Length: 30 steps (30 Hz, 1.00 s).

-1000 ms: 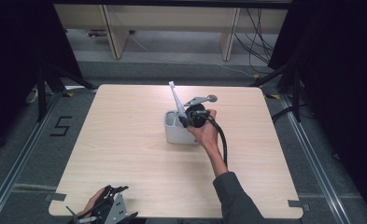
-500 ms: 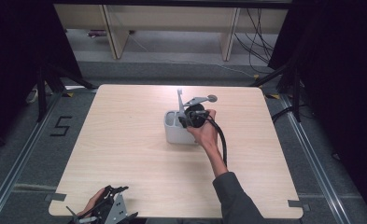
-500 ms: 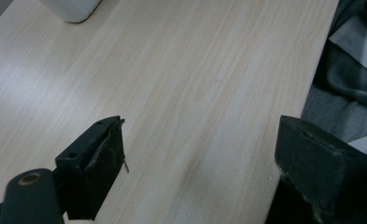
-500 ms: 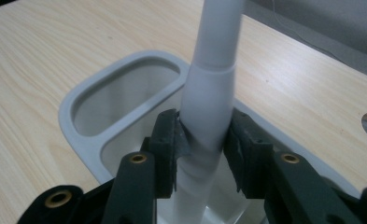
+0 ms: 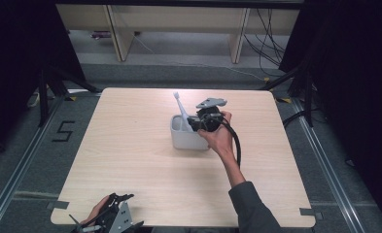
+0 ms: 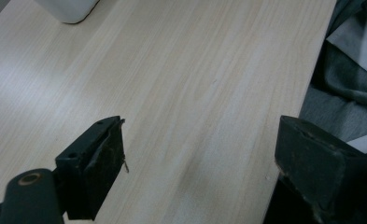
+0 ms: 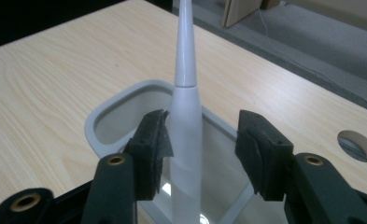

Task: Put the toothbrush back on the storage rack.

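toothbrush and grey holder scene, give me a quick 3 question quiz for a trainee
1. True or false: the white toothbrush stands inside the grey holder.
2. Are the right gripper pads pressing the toothbrush from both sides? A yes, B no, a gap shows beside one pad.
3. Where is the left gripper?

Key: 1 true. 2 B; its jaws have just been opening. 3 At the table's near edge, open, holding nothing.
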Tool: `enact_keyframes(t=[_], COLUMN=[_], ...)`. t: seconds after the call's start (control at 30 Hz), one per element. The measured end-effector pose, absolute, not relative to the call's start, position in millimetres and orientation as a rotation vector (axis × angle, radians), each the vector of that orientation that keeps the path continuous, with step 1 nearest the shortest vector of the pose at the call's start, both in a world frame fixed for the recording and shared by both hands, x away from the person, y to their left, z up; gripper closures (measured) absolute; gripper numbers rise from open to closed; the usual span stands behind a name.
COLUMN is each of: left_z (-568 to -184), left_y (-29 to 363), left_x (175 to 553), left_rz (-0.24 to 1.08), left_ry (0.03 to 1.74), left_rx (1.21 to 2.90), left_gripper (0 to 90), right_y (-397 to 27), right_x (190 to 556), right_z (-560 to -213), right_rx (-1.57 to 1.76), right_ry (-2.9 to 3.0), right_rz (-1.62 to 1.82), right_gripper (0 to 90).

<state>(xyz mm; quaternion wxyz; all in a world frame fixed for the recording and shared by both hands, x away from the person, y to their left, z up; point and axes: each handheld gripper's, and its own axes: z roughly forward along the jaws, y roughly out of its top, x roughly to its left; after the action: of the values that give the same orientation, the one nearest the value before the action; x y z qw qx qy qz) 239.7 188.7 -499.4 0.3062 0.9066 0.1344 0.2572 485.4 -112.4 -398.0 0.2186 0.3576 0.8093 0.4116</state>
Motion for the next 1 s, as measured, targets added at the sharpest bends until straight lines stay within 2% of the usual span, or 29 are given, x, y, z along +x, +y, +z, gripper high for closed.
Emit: enact_keyframes(t=[0.37, 0.77, 1.0], left_z=[-500, -501, -501], left_y=[189, 189, 189], left_x=[240, 240, 241], left_rz=[0.692, 0.691, 0.692], left_ry=[0.361, 0.368, 0.367], left_rx=[2.392, 2.391, 2.395], left_gripper=[15.4, 15.4, 15.4], right_y=[-135, -156, -163], right_x=[475, 461, 447], right_z=[-392, -396, -401], right_rx=[1.046, 1.098, 1.053], right_ry=[2.207, 2.155, 2.136], right_rz=[1.223, 1.32, 1.357], right_gripper=[44.3, 32.0, 30.2])
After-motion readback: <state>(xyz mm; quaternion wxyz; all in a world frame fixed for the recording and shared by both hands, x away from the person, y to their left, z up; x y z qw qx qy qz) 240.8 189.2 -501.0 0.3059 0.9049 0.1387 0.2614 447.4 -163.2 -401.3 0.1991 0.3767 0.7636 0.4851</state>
